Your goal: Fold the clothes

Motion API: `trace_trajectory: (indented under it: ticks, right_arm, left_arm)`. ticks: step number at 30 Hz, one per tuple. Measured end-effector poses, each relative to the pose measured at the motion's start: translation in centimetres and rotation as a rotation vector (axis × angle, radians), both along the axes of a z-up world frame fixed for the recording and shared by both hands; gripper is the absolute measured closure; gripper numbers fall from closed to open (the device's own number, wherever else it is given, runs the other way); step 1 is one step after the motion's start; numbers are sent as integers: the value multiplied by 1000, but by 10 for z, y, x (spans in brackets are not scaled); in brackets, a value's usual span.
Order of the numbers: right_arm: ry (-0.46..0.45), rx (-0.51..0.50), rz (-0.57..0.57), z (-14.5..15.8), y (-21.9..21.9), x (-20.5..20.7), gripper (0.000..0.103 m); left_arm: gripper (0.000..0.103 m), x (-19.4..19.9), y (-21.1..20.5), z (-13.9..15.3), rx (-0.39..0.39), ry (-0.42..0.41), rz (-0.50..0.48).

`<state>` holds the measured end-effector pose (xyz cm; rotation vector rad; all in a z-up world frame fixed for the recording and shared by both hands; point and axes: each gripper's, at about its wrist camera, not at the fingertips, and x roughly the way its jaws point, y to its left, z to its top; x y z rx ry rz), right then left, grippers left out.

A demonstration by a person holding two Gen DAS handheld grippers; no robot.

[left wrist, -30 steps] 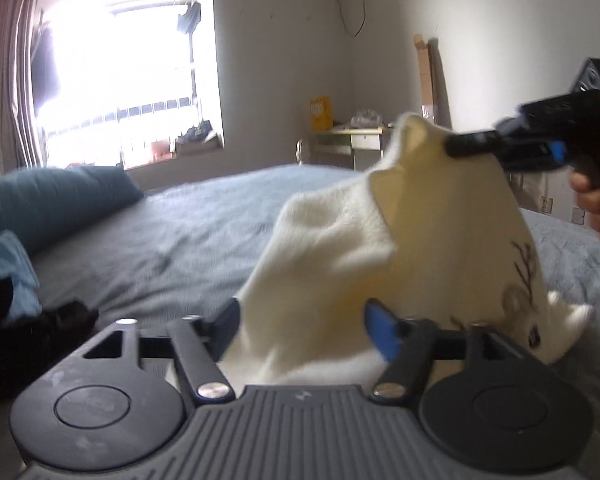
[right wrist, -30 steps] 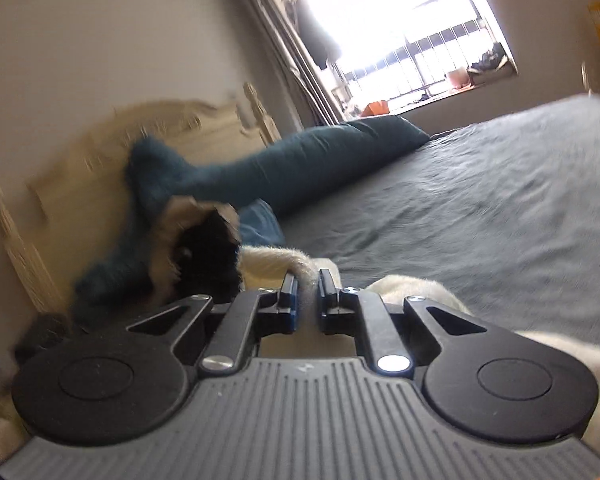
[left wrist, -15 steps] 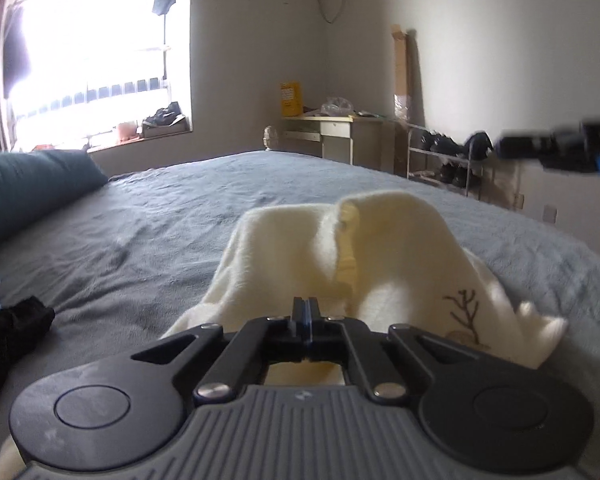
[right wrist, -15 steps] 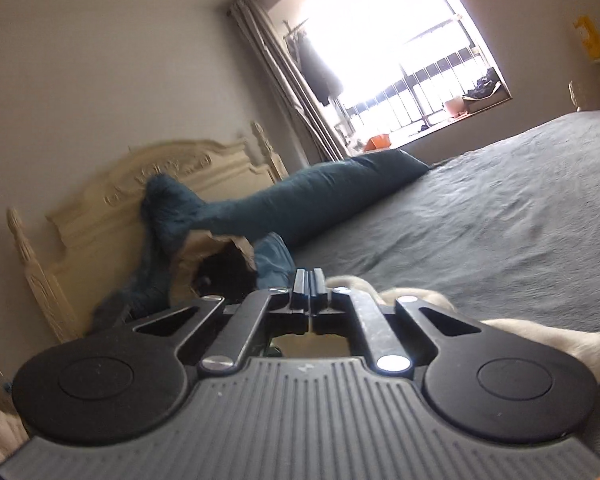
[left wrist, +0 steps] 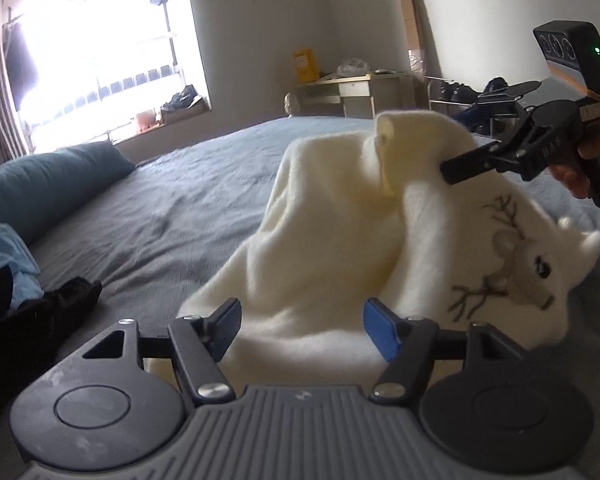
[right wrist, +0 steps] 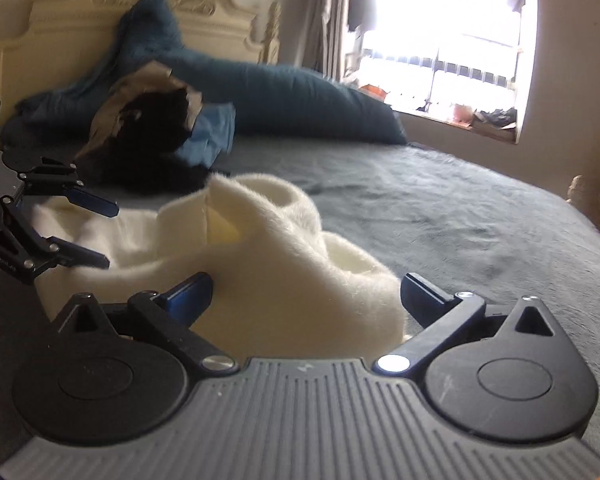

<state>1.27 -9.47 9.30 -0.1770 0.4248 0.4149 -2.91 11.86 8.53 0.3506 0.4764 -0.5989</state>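
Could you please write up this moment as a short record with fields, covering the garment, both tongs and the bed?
garment: cream sweater with a deer motif, bunched in a heap on the bed
surface: grey bedspread
left tongs: open, just widened, sweater between the pads, not pinched
right tongs: open wide, just released, sweater fold between the pads
nearby: teal bolster pillow, dark clothes near the headboard
fold state: not folded flat yet

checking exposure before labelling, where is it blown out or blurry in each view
Left wrist view: window blown out to white, cream sweater slightly soft. Right wrist view: window also clipped, dark clothes by the headboard smeared; fisheye bends both.
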Motion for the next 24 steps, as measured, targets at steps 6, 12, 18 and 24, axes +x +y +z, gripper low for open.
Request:
trace_trajectory:
  ticks: [6,12,18,24]
  right_arm:
    - [169,165,7,-12,-10,32,52]
    - [136,246,-12,-14,-10,11,86]
    - [75,290,-38,-4,-20,-25,88]
    - [40,206,-56,-5,-15,-41,88]
  left_arm:
    - [29,34,1,-9,-79,81,22]
    - [32,52,-7,-31,-66,133,25]
    - [85,40,1,-20,-125,112,72]
    - [90,-4,23,20,-236,50,61]
